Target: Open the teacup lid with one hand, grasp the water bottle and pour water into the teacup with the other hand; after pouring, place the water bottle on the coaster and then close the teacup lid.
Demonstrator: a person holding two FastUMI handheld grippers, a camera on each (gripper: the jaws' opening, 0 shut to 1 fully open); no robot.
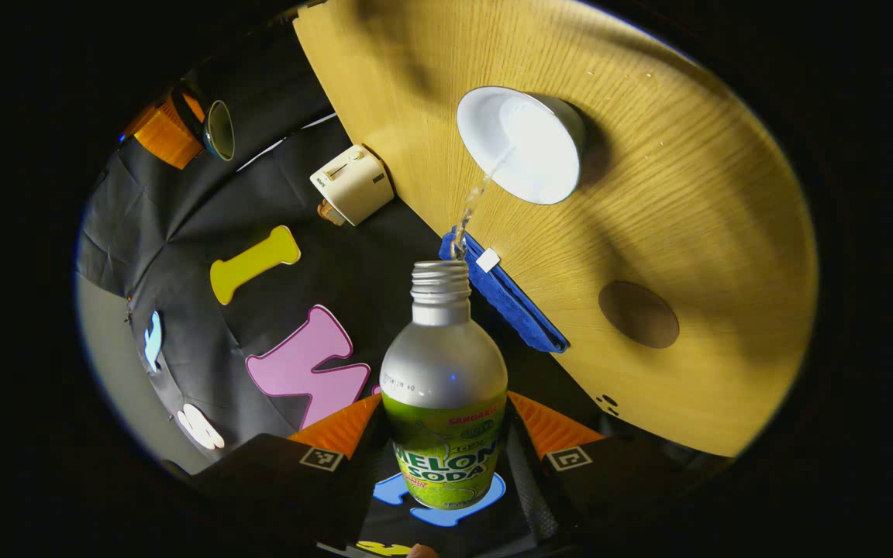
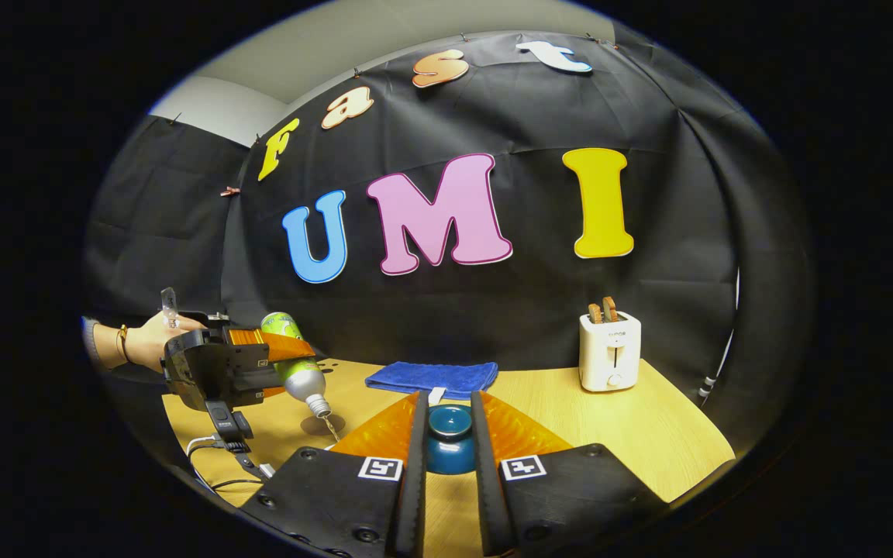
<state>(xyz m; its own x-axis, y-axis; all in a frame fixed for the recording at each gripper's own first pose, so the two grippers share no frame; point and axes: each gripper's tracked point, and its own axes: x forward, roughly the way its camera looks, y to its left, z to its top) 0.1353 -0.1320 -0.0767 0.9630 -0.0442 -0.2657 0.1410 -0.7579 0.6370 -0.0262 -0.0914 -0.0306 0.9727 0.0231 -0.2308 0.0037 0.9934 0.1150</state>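
Water streams from our left gripper's clamped bottle into the cup. Our right gripper clasps the lid. Coaster and closing remain.

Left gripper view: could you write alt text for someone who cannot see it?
The left tongs grip a tilted water bottle, pouring a thin stream into a white teacup on a wooden table. A blue cloth, a round coaster and a toaster lie nearby.

You see a wooden table; on it stand an open white teacup, a round coaster, a folded blue cloth and a toaster.
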